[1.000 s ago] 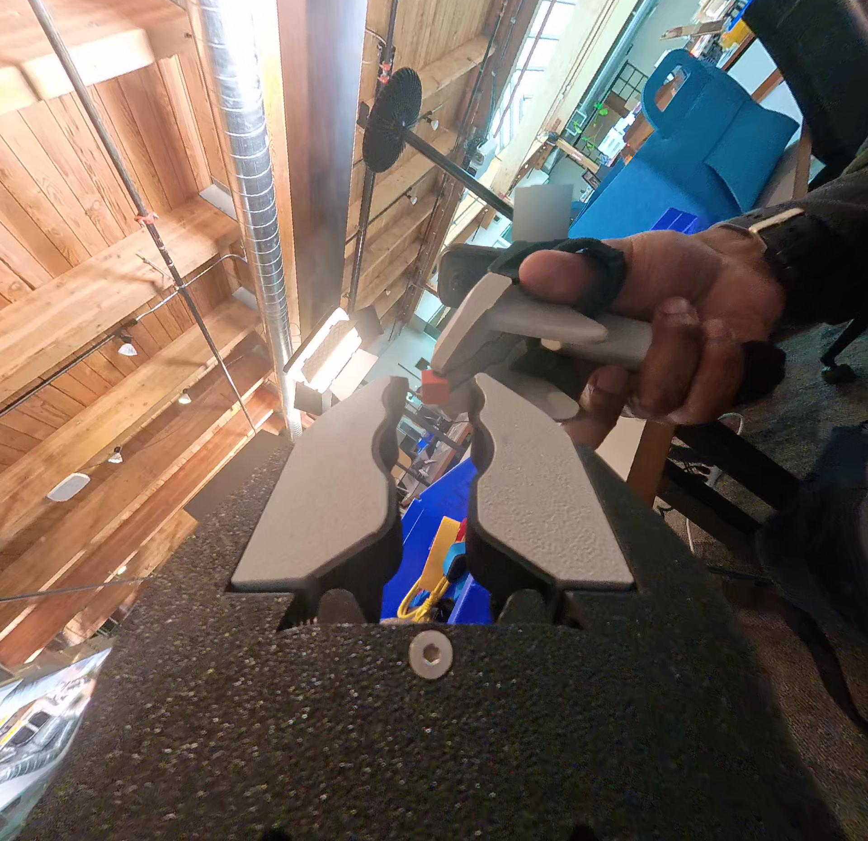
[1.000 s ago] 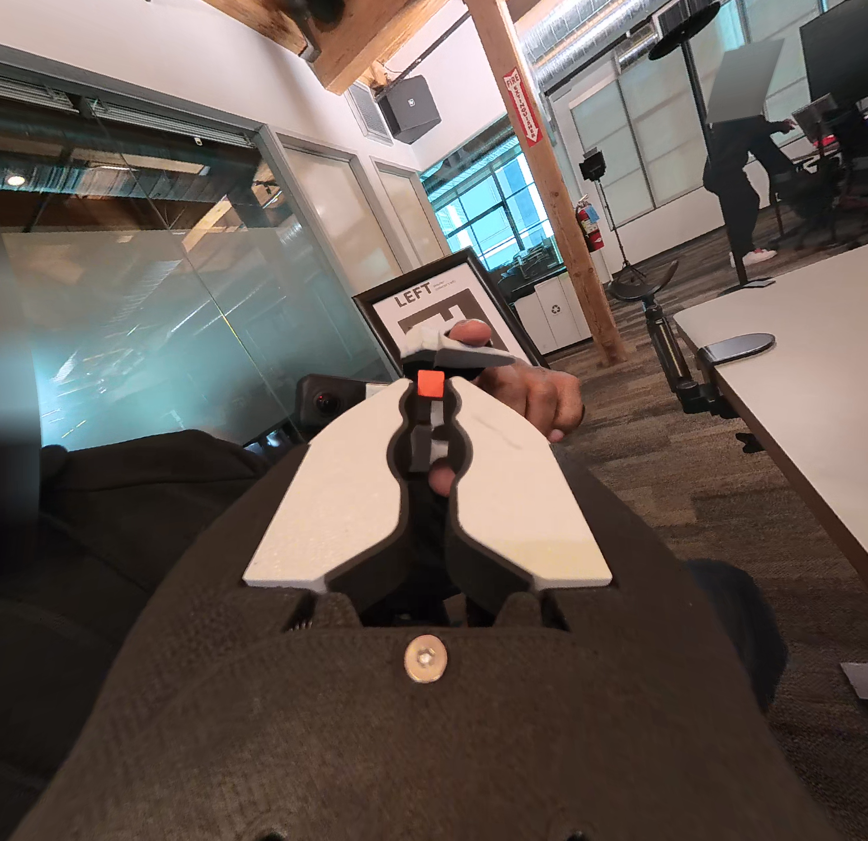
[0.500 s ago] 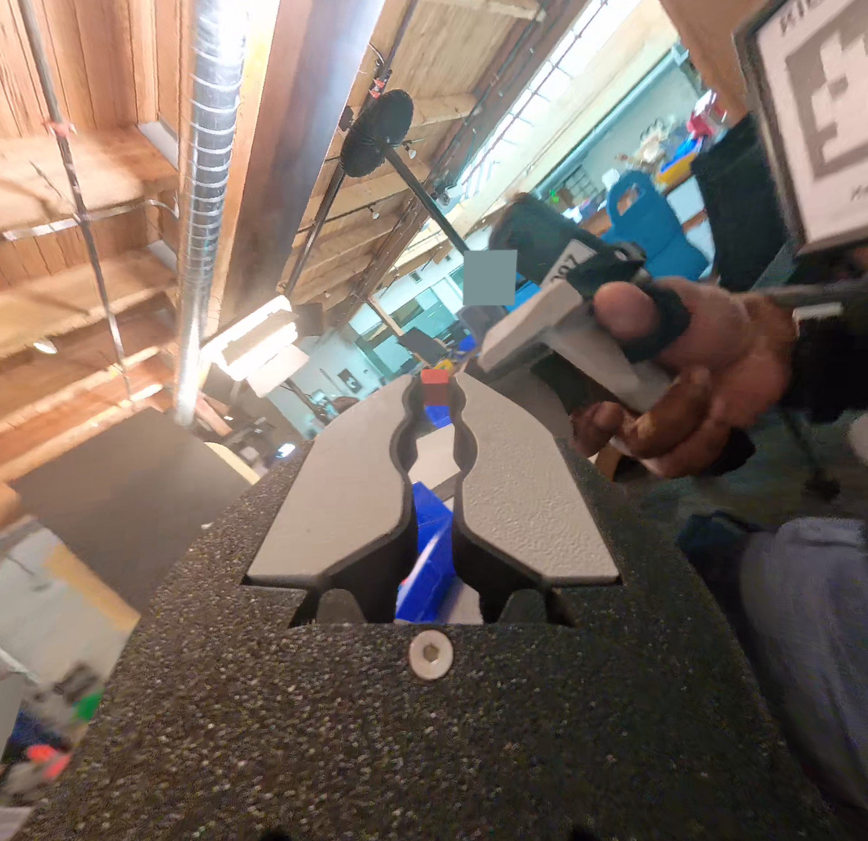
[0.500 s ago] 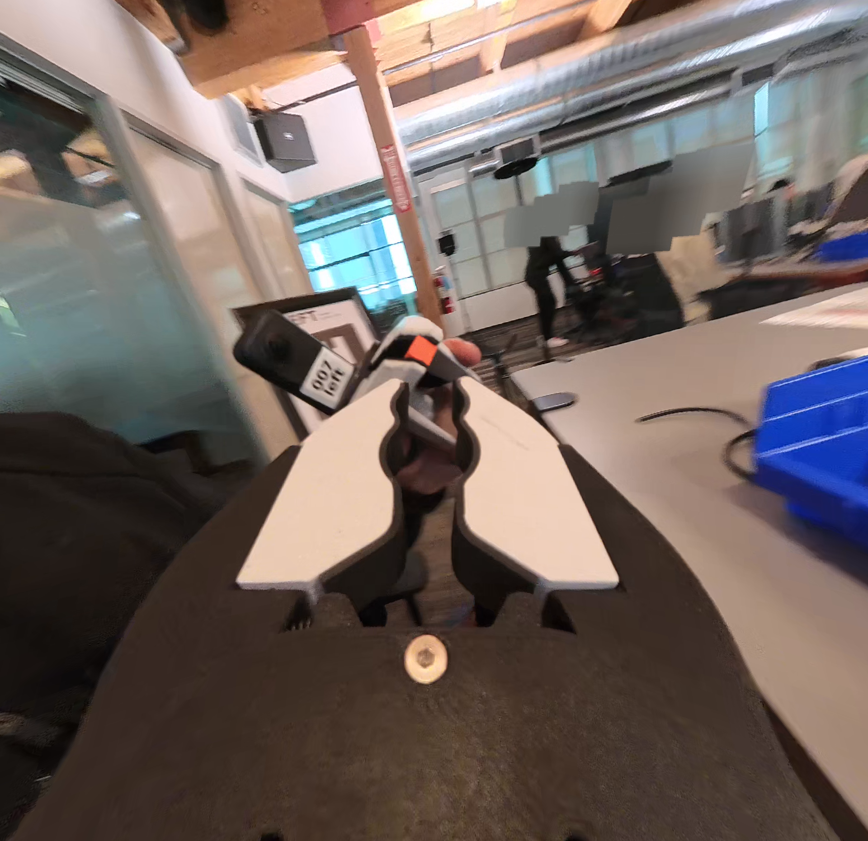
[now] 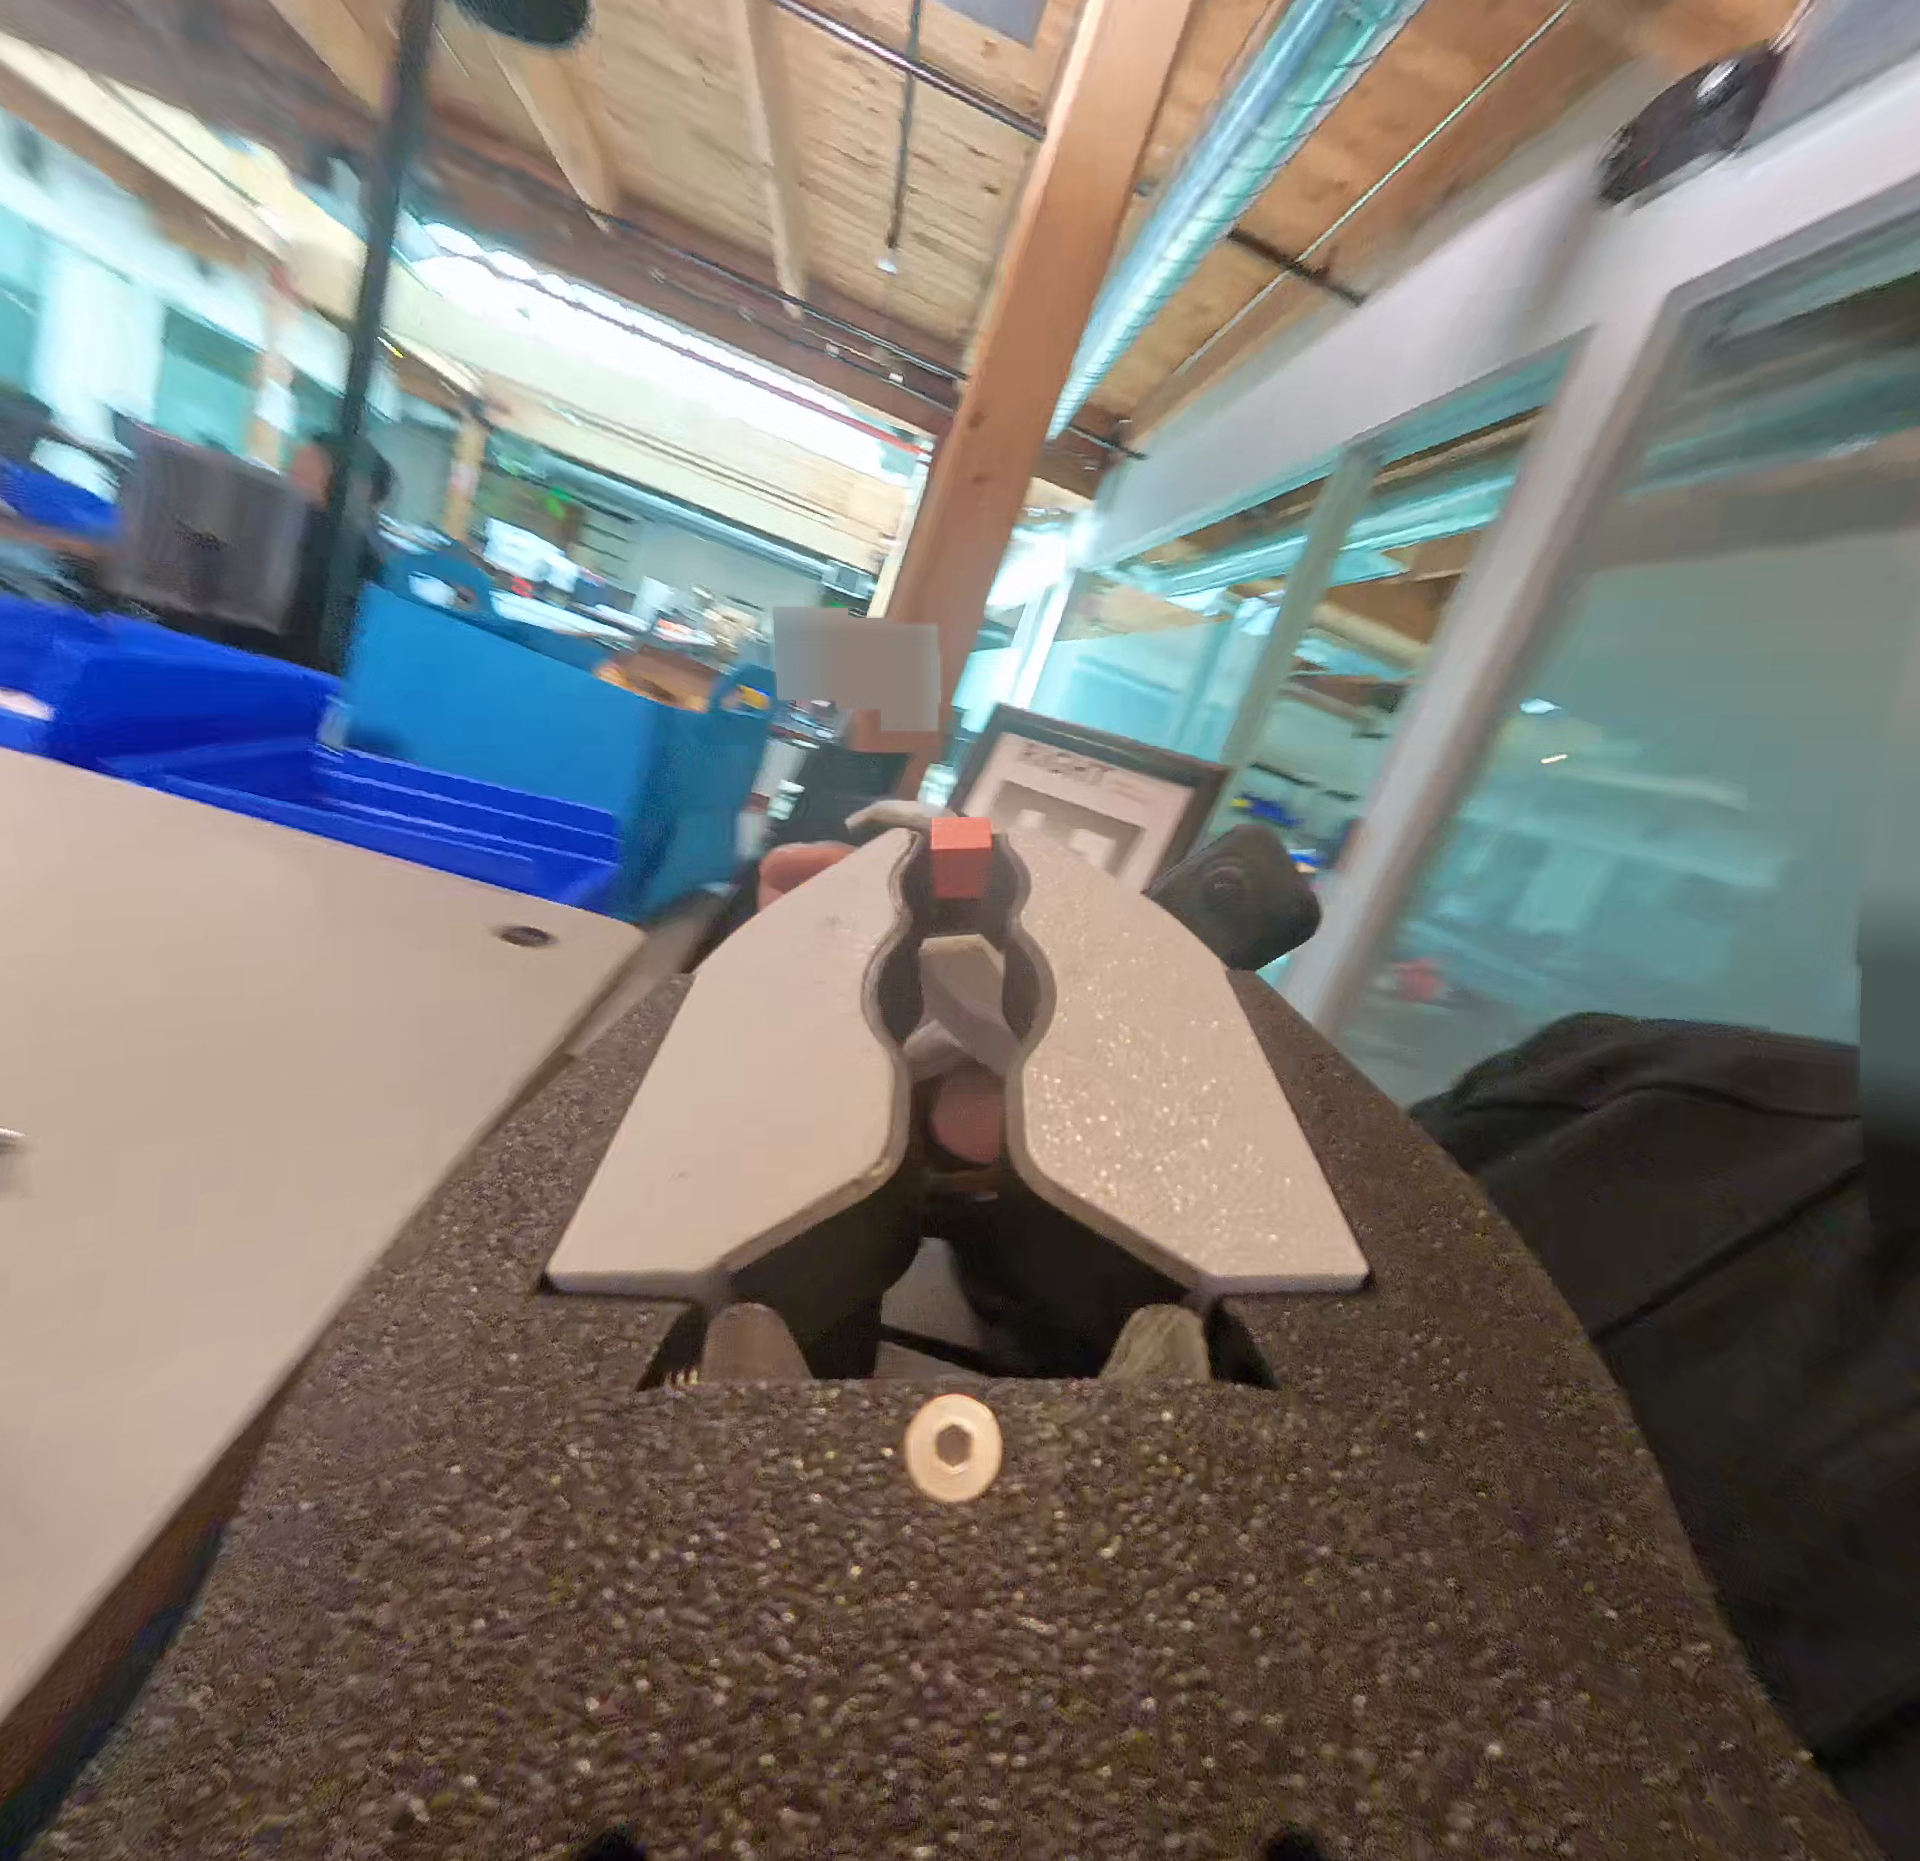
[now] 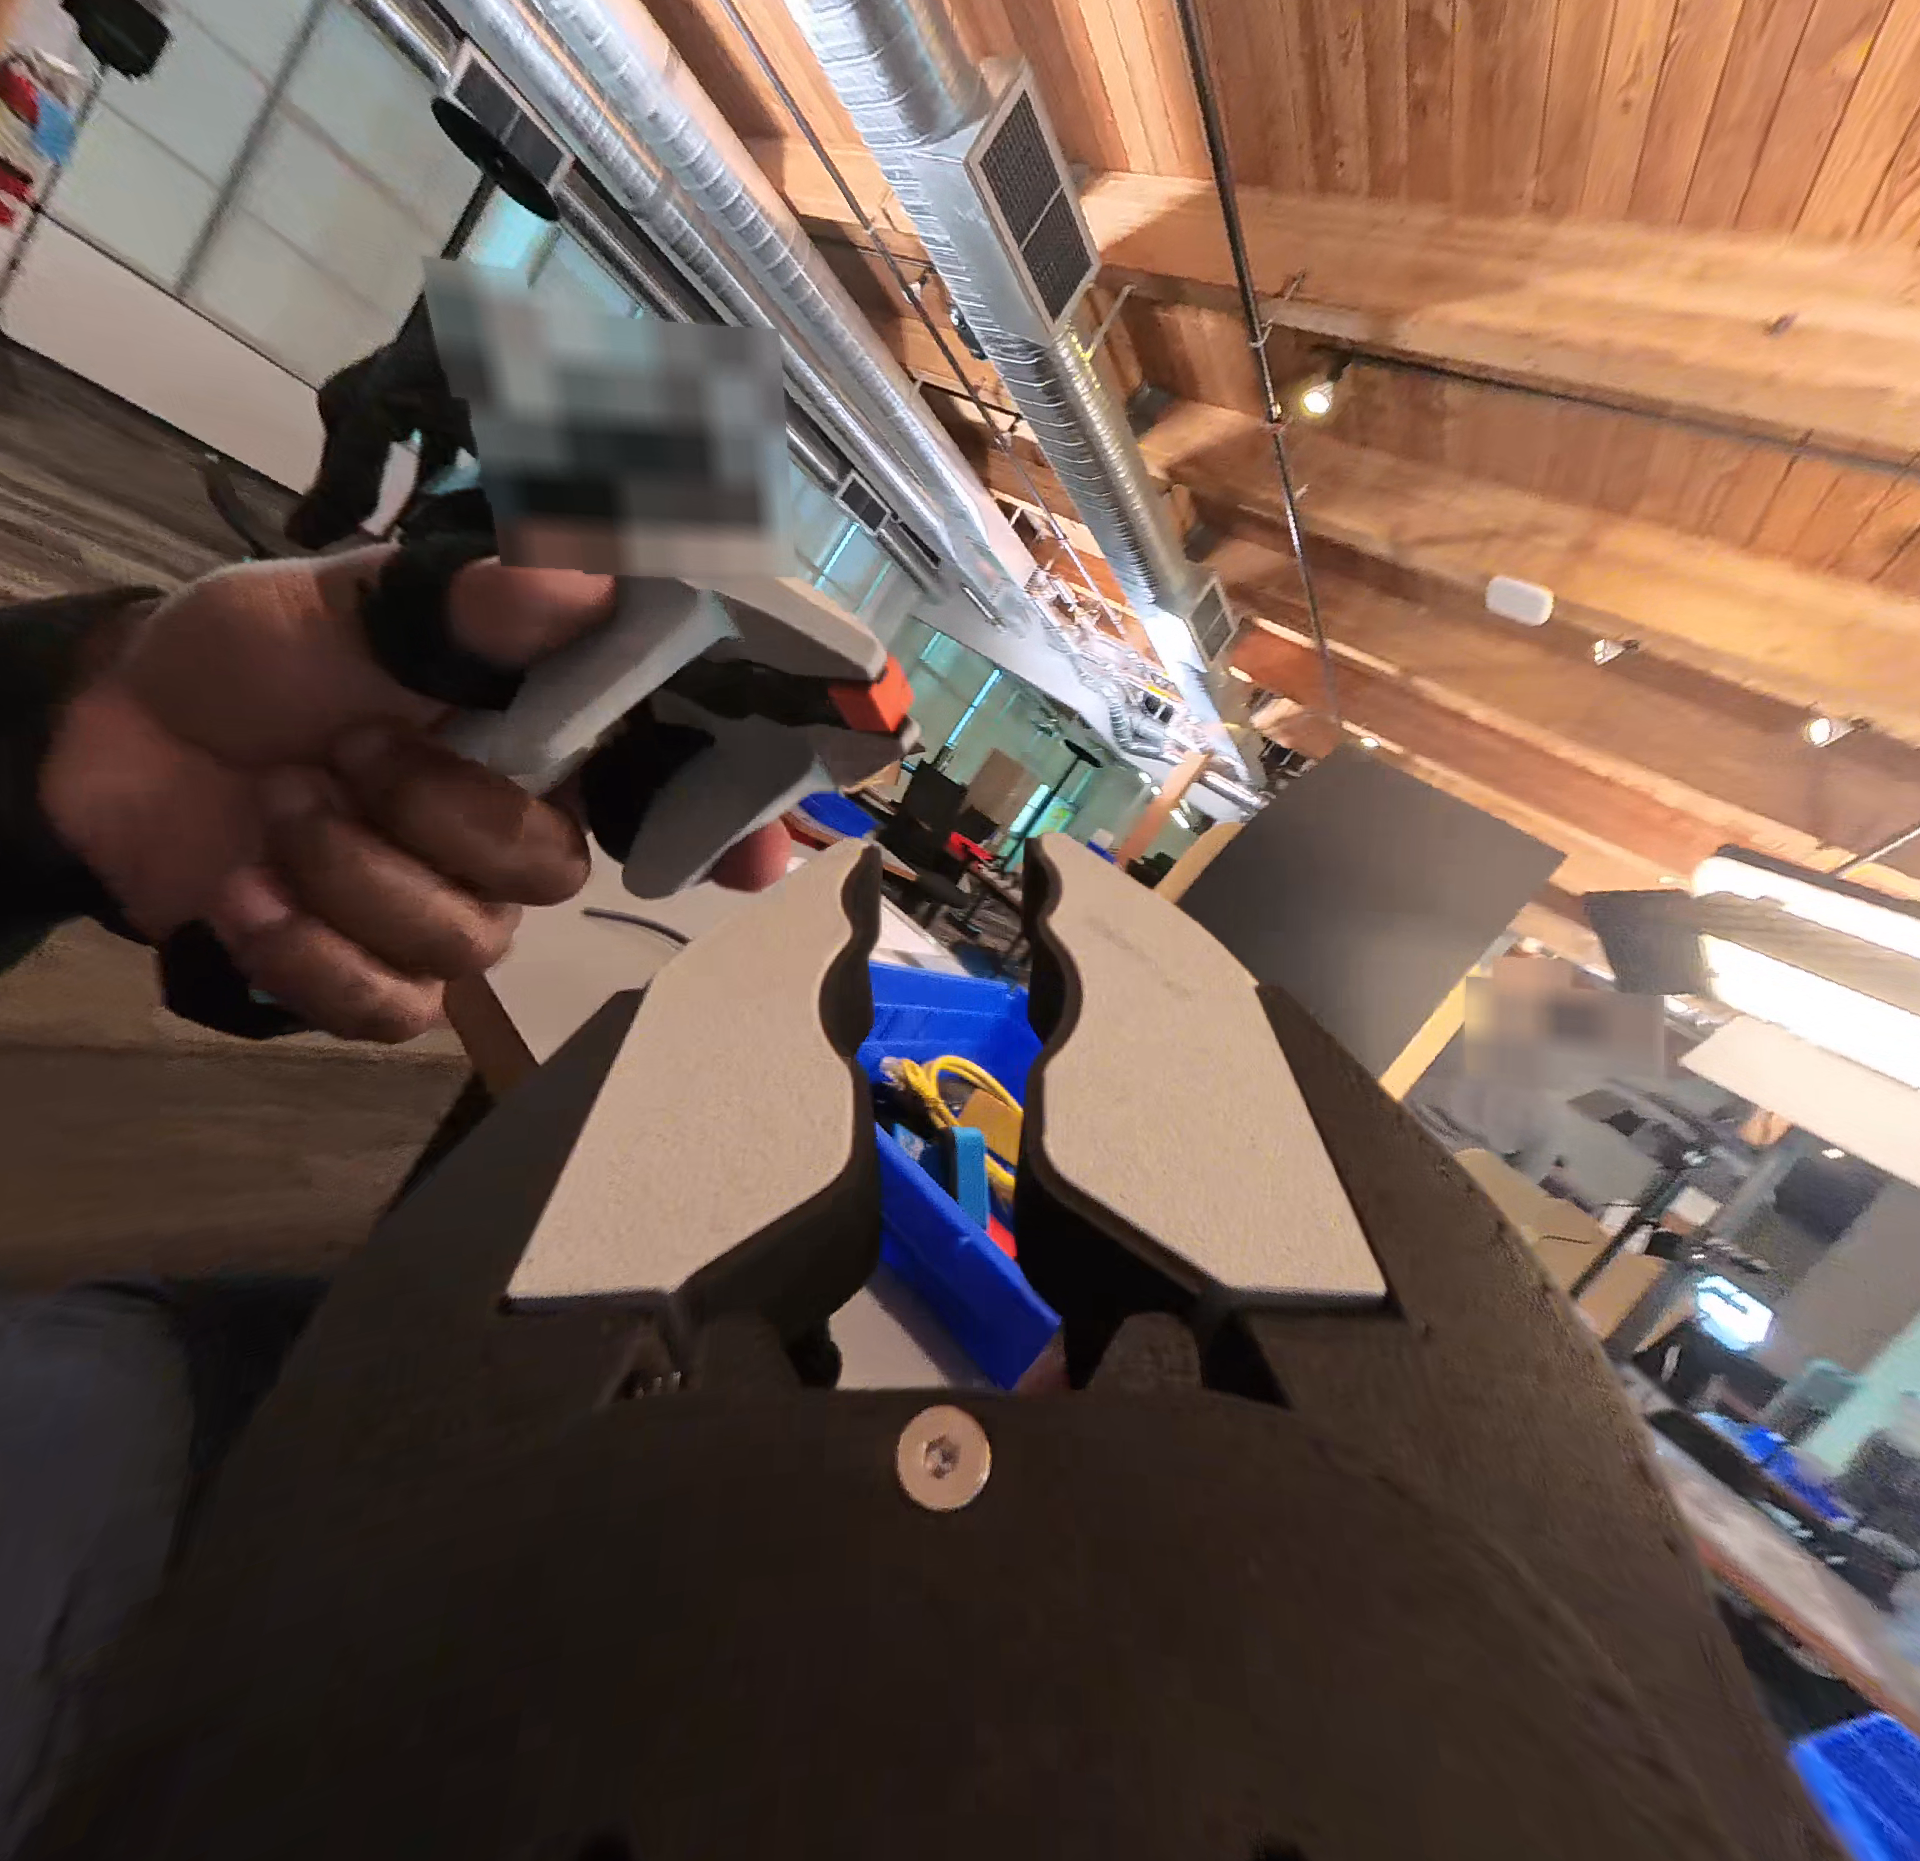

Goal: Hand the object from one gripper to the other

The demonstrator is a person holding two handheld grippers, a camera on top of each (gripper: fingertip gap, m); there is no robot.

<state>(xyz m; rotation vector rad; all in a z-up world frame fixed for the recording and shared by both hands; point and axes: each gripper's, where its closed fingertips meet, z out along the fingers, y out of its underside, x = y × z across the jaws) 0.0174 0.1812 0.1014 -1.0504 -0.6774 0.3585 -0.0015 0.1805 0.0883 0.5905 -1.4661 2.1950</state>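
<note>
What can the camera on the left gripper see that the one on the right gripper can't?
Only the left wrist view shows the pale tabletop, a glass-walled room and a framed marker board behind the jaws.

Only the right wrist view shows the person's hand gripping the left gripper from the side, the right gripper with its jaws apart and holding nothing, and a blue bin with yellow cable.

Both show the small red block, pinched at the left gripper's tips, and the wooden ceiling with silver ducts.
</note>
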